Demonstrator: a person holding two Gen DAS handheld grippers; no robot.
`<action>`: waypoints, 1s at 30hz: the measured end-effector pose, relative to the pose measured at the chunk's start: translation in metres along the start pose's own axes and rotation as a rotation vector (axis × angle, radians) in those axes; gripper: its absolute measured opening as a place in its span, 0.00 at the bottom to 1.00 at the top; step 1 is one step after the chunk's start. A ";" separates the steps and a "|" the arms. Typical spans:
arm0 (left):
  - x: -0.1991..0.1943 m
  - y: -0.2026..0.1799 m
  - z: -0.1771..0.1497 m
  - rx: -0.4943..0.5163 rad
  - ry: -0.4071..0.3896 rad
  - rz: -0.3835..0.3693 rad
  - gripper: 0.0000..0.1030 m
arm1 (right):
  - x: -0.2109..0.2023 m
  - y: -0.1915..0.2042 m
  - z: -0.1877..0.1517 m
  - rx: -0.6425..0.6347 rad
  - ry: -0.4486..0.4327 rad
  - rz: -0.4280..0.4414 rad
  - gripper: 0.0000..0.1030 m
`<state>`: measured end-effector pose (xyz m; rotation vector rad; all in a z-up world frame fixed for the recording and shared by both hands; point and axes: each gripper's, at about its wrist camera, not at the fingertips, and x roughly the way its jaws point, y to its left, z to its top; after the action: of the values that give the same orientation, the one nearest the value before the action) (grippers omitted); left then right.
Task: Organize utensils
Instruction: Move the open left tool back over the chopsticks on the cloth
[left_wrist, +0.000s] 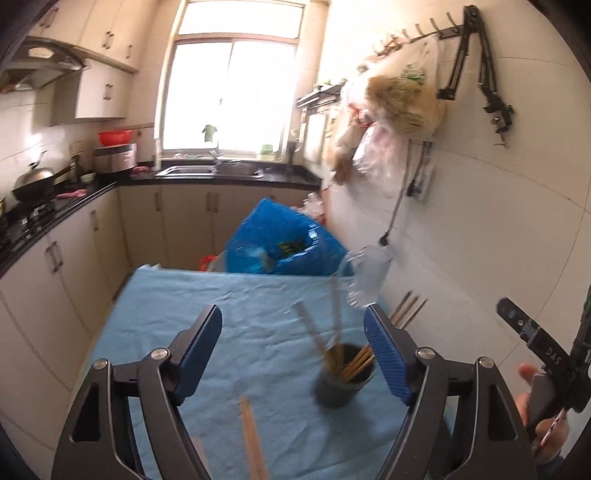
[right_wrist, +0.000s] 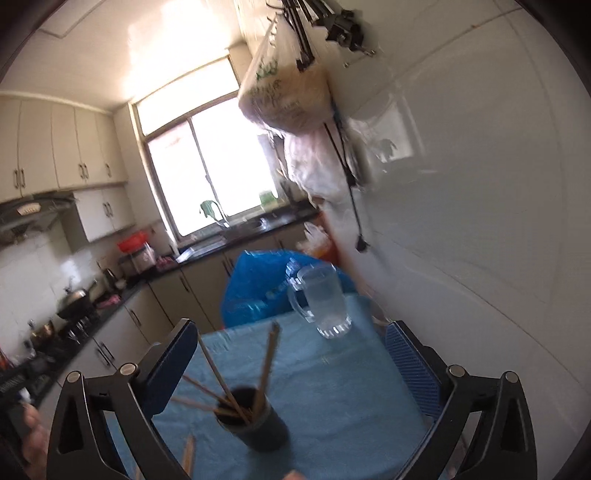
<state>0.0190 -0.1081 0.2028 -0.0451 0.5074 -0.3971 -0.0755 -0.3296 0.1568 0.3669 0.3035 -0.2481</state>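
- Two grippers, both spread and empty: the left gripper (left_wrist: 293, 354) and the right gripper (right_wrist: 291, 363) hold nothing between their jaws.
- The dark cup (left_wrist: 345, 374) stands upright on the blue tablecloth (left_wrist: 184, 295), holding several chopsticks (right_wrist: 267, 354) that lean outward in different directions.
- Loose chopsticks (left_wrist: 253, 439) lie on the cloth just in front of the cup; more (left_wrist: 408, 312) rest near the wall.
- Judgement: these loose pieces remain to be collected, and the wide jaws suit a fresh pickup.
- A glass pitcher (right_wrist: 325, 302) stands well behind the cup.
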 end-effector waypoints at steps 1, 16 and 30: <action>-0.004 0.009 -0.005 -0.006 0.002 0.012 0.76 | -0.001 -0.001 -0.005 -0.003 0.015 -0.002 1.00; 0.017 0.154 -0.126 -0.211 0.359 0.200 0.77 | 0.030 0.076 -0.114 -0.190 0.366 0.147 1.00; 0.048 0.182 -0.151 -0.262 0.453 0.202 0.77 | 0.102 0.160 -0.170 -0.293 0.563 0.145 0.97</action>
<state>0.0497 0.0498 0.0227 -0.1582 1.0014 -0.1374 0.0238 -0.1375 0.0215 0.1603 0.8538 0.0498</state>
